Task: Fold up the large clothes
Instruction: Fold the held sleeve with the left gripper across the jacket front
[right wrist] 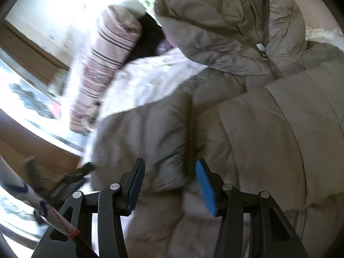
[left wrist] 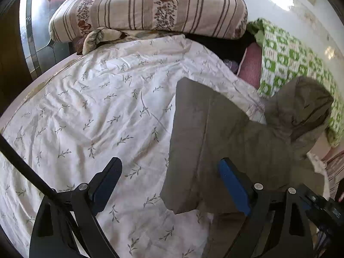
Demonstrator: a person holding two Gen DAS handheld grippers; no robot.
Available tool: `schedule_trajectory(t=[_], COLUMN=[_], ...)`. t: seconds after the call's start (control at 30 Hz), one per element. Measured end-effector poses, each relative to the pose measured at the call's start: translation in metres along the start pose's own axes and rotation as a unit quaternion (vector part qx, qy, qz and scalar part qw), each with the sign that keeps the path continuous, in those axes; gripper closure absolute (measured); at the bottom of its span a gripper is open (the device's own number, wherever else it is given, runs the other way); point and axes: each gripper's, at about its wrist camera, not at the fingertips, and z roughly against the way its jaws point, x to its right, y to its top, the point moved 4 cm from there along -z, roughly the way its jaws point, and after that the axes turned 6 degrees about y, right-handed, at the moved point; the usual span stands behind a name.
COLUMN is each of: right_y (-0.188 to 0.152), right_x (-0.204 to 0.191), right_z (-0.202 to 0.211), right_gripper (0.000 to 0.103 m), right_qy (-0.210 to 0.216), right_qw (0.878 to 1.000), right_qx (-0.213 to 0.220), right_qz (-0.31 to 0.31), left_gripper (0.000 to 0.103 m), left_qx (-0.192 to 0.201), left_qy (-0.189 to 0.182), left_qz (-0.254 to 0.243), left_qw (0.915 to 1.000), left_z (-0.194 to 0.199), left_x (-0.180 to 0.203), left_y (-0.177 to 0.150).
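The left gripper (left wrist: 169, 185) is held with fingers spread wide and empty above the bed (left wrist: 13, 116). The right gripper (right wrist: 169, 185) is held with fingers apart over the padded jacket (right wrist: 258, 118), nothing being pinched. The jacket is laid on the floral sheet (left wrist: 96, 107), hood (left wrist: 305, 107) toward the pillow (left wrist: 150, 6). One sleeve (left wrist: 193, 139) appears folded across; further folds are judged outstanding. The hem is cut off, and the right view is blurred.

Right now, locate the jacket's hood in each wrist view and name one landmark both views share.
Left wrist view: the hood sits at the right edge, beside the green checked cloth.
Right wrist view: the hood fills the top centre.
Shared landmark: the striped pillow.
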Motion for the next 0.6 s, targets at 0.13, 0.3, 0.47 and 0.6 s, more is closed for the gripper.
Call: schedule_trajectory(t=[0.13, 0.3, 0.47, 0.6], right_y=[-0.001, -0.002, 0.009, 0.007], right_x=[0.006, -0.013, -0.012, 0.011], right_z=[-0.022, -0.002, 0.075, 0.144], right_gripper=[0.070, 0.091, 0.092, 0.092], right_qy=[0.022, 0.020, -0.030, -0.144], right_qw=[0.999, 0.999, 0.992, 0.970], right_qx=[-0.016, 0.016, 0.096, 0.156], right_qz=[-0.018, 0.032, 0.070, 0.122], left_gripper=[0.012, 0.012, 0.012, 0.012], left_qx=[-0.036, -0.037, -0.019, -0.016], left_qy=[-0.030, -0.043, -0.074, -0.096], left_qz=[0.001, 0.005, 0.020, -0.006], left_qw=[0.9989, 0.9984, 0.9969, 0.9952], left_z=[-0.013, -0.010, 0.003, 0.008], left_x=[0.008, 0.011, 0.013, 0.036], left_y=[-0.007, -0.008, -0.005, -0.011])
